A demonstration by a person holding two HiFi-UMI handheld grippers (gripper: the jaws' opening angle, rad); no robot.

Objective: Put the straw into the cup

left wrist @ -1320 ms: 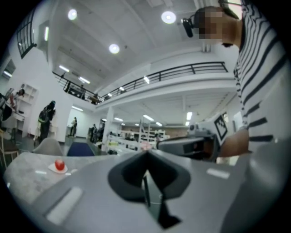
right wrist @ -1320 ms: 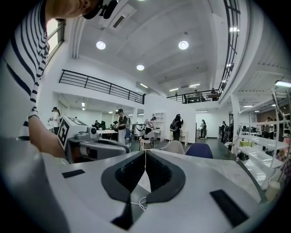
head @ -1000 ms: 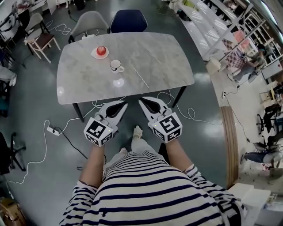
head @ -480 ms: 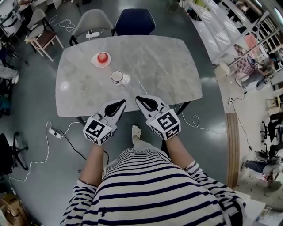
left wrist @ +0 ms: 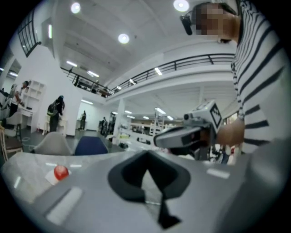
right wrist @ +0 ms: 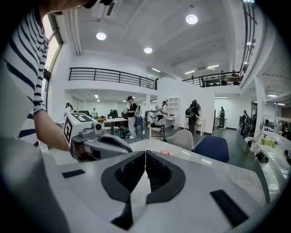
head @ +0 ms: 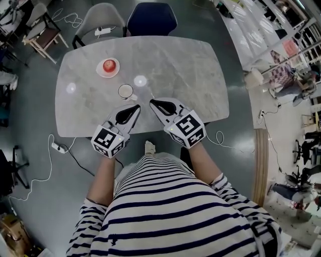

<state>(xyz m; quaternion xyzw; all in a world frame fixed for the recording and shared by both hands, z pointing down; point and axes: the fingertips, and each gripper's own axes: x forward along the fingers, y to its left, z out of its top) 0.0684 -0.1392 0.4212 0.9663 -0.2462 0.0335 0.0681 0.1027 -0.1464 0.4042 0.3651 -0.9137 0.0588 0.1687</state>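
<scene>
A white cup (head: pixel 125 92) with a dark rim stands on the grey marble table (head: pixel 190 70), near its front edge. My left gripper (head: pixel 136 107) is shut and empty, its tip just in front of the cup and to its right. My right gripper (head: pixel 152 102) is also shut and empty, close beside the left one. I cannot make out the straw in any view; it may lie under the right gripper. In the left gripper view the shut left gripper (left wrist: pixel 146 157) points over the table. The right gripper view shows the shut right gripper (right wrist: pixel 145 152) the same way.
A red apple (head: pixel 108 66) lies on a small white plate behind the cup, also seen as the apple (left wrist: pixel 60 172). A grey chair (head: pixel 103 15) and a blue chair (head: pixel 150 17) stand at the table's far side. A cable and power strip (head: pixel 56 147) lie on the floor.
The person has stepped toward the table. Both grippers have moved from in front of the table's edge to above it, next to the cup. Both stayed shut.
</scene>
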